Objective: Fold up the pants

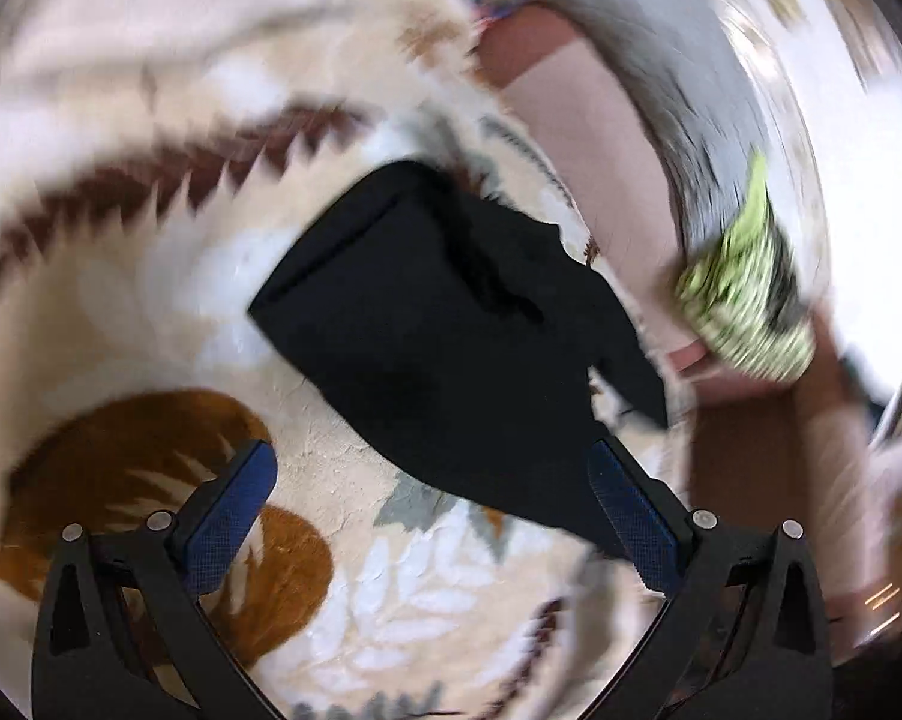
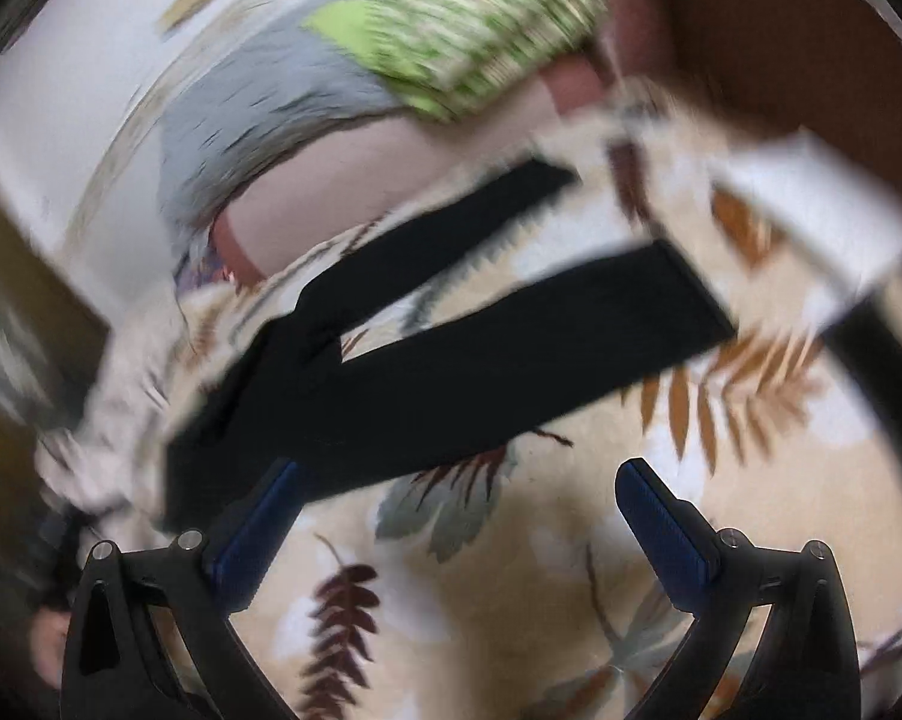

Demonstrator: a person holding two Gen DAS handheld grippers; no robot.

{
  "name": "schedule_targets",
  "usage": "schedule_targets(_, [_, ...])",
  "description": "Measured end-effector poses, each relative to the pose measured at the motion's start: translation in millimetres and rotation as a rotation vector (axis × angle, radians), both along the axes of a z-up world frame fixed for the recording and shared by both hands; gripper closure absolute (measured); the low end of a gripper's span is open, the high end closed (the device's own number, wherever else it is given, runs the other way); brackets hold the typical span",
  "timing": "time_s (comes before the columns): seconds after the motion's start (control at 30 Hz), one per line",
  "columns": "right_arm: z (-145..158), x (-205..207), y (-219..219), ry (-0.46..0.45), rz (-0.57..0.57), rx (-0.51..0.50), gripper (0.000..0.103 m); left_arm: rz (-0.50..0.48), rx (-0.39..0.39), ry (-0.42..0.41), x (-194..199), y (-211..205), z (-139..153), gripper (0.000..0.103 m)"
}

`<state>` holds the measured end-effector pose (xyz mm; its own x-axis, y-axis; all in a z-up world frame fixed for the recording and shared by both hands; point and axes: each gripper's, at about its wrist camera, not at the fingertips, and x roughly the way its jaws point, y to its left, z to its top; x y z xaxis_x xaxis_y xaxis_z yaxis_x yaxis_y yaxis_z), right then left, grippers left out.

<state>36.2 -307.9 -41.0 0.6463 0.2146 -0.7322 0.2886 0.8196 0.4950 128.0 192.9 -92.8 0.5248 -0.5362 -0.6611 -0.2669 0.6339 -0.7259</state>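
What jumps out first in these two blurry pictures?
The black pants spread flat on a leaf-patterned blanket, both legs splayed apart in the right wrist view. Beyond them lies a lime-green patterned cloth. Each claw, left and right, stands open, holding nothing.

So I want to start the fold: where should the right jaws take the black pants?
Probably the hem end of the nearer leg of the black pants, coming along its length: the legs lie flat and splayed apart on the leaf-print blanket, leaving that end free.
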Motion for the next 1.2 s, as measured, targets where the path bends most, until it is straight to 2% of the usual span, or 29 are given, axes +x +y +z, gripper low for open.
schedule_targets(0.1, [-24.8, 6.9, -38.6, 0.036, -0.016, 0.203, 0.000, 0.009, -0.095, 0.028, 7.9, 0.1, -15.1, 0.000])
schedule_targets(0.23, [-47.3, 3.9, -59.5, 0.057, -0.013, 0.245, 0.000, -0.014, -0.157, 0.023, 28.0, -11.6, -25.0, 0.000])
schedule_targets(0.37, [-69.2, -4.6, -82.8, 0.072, -0.046, 0.323, 0.000, -0.014, -0.121, 0.010, 45.0, -11.7, -27.7, 0.000])
schedule_targets(0.5, [-80.8, -8.9, -111.7, 0.001, -0.117, 0.469, 0.000, 0.014, -0.097, -0.021, 43.5, -11.3, -24.4, 0.000])
schedule_targets(0.6, [-82.0, 5.8, -120.1, -0.014, -0.133, 0.484, 0.000, 0.016, -0.062, -0.038, 41.2, -14.2, -19.4, 0.002])
schedule_targets(0.67, [-84.5, 14.7, -123.8, -0.004, -0.162, 0.483, 0.000, 0.016, -0.035, -0.042, 41.4, -14.8, -17.6, 0.011])
schedule_targets(0.77, [-85.4, 31.3, -131.0, 0.001, -0.215, 0.472, 0.000, 0.038, -0.037, -0.038, 41.3, -10.2, -20.7, 0.032])
schedule_targets(0.83, [-88.1, 41.9, -136.9, 0.008, -0.261, 0.479, 0.000, 0.050, -0.041, -0.027, 41.0, -8.6, -23.9, 0.053])
schedule_targets(0.87, [-89.5, 48.3, -138.0, 0.017, -0.272, 0.476, 0.000, 0.054, -0.043, -0.020, 41.2, -7.8, -25.7, 0.059])
schedule_targets(0.9, [-90.2, 54.3, -139.4, 0.021, -0.279, 0.473, 0.001, 0.059, -0.041, -0.011, 41.3, -6.2, -27.7, 0.076])
schedule_targets(0.93, [-90.9, 61.8, -141.3, 0.027, -0.276, 0.467, 0.006, 0.060, -0.035, -0.006, 41.4, -7.2, -27.8, 0.088])
schedule_targets(1.0, [-92.6, 66.4, -143.4, 0.039, -0.274, 0.449, 0.051, 0.056, -0.024, -0.011, 41.3, -7.3, -26.6, 0.092])
schedule_targets(1.03, [-99.6, 66.4, -143.7, 0.058, -0.270, 0.469, 0.099, 0.056, -0.007, -0.020, 40.3, -8.0, -23.7, 0.094])
schedule_targets(1.07, [-107.6, 62.1, -145.1, 0.085, -0.291, 0.480, 0.099, 0.054, 0.014, -0.033, 39.5, -9.4, -20.2, 0.094])
schedule_targets(1.13, [-114.6, 49.0, -147.4, 0.050, -0.300, 0.476, 0.100, 0.050, 0.054, -0.048, 36.9, -13.1, -14.2, 0.095])
schedule_targets(1.2, [-107.2, 36.9, -142.9, 0.019, -0.286, 0.416, 0.100, 0.060, 0.087, -0.054, 31.4, -14.7, -7.7, 0.096])
